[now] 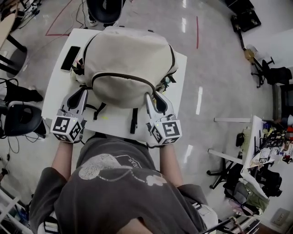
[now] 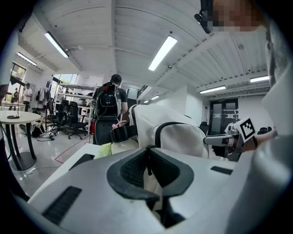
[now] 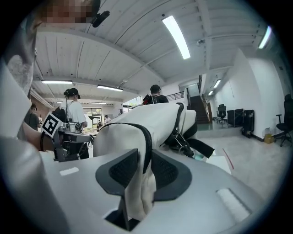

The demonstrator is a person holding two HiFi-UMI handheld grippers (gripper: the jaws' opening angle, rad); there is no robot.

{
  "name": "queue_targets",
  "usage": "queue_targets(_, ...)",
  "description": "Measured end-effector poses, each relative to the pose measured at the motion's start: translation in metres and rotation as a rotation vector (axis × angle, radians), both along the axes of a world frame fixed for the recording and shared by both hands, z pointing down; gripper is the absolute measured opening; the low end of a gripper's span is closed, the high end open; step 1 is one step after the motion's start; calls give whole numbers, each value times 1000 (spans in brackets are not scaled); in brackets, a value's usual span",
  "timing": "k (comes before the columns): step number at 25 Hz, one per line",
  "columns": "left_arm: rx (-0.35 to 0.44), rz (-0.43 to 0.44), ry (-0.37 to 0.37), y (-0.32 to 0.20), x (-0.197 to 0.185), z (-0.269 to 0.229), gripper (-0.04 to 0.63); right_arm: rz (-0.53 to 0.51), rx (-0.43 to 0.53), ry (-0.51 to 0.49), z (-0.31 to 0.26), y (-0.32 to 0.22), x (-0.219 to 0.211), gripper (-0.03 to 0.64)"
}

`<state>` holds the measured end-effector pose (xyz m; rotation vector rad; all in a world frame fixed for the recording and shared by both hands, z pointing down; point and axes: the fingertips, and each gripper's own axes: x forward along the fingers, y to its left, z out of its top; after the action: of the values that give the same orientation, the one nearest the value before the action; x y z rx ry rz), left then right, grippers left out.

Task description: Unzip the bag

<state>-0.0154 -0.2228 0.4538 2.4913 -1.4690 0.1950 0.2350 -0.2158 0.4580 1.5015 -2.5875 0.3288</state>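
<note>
A beige backpack (image 1: 128,64) lies on a white table (image 1: 114,121), with a black zipper (image 1: 123,77) arching over its front pocket. My left gripper (image 1: 84,93) sits at the bag's near left corner. In the left gripper view my left gripper (image 2: 147,161) has its pads almost together on a thin dark strand at the bag's edge, with pale fabric (image 2: 178,137) beyond. My right gripper (image 1: 154,98) is at the near right corner. In the right gripper view my right gripper (image 3: 144,167) holds a fold of beige fabric and the black zipper line (image 3: 147,141) between its pads.
A black phone (image 1: 70,58) lies on the table's far left corner. Black straps (image 1: 133,119) hang from the bag toward me. Office chairs (image 1: 20,119) stand at the left and a dark chair (image 1: 105,9) stands beyond the table. People (image 2: 110,109) stand further back in the room.
</note>
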Motion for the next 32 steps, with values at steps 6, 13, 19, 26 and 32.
queue_targets(6, 10, 10, -12, -3, 7, -10, 29, 7, -1, -16, 2, 1, 1, 83)
queue_targets(13, 10, -11, 20, -9, 3, -22, 29, 8, 2, -23, 1, 4, 2, 83)
queue_targets(19, 26, 3, -2, -12, 8, -33, 29, 14, 7, -27, -1, 5, 3, 83)
queue_targets(26, 61, 39, -3, -23, 9, -52, 29, 20, 7, -18, 1, 4, 2, 83)
queue_targets(32, 98, 88, -17, -35, 24, -74, 29, 33, 7, -17, -1, 4, 3, 83)
